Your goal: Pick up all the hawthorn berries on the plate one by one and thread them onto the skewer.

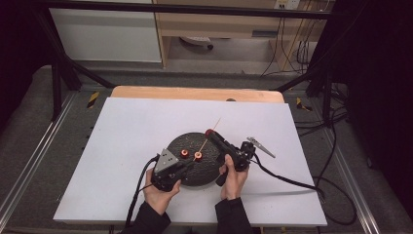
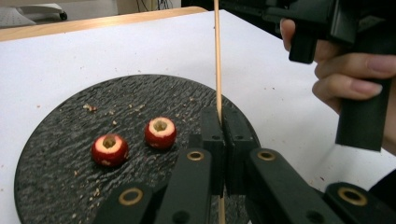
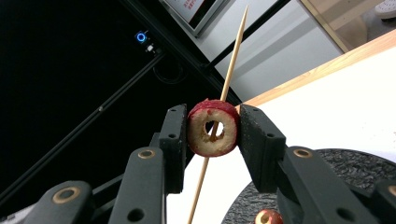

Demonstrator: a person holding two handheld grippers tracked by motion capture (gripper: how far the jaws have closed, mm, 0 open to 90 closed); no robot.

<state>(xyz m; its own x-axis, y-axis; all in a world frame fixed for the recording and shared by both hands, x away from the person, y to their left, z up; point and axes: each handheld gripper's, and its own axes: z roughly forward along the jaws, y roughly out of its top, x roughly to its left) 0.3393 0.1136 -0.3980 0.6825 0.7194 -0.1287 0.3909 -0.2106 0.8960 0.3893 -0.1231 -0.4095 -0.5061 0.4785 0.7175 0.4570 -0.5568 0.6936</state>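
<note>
Clamping the skewer (image 2: 217,70), left fingers (image 2: 212,135) meet; right fingers (image 3: 175,140) squeeze a cored red fruit (image 3: 213,128).

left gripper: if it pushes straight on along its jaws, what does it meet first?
Probably the right gripper and the hand holding it, up ahead. The left gripper is shut on the skewer; the two cored fruits on the black plate sit off-line. Depth is unclear.

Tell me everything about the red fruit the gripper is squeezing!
The cored red fruit is small and round, with dark red skin, pale flesh and a hole through its middle. The right gripper pinches it from both sides, lifted above the black plate. A thin wooden skewer shows through its hole, slanting up past it.
</note>
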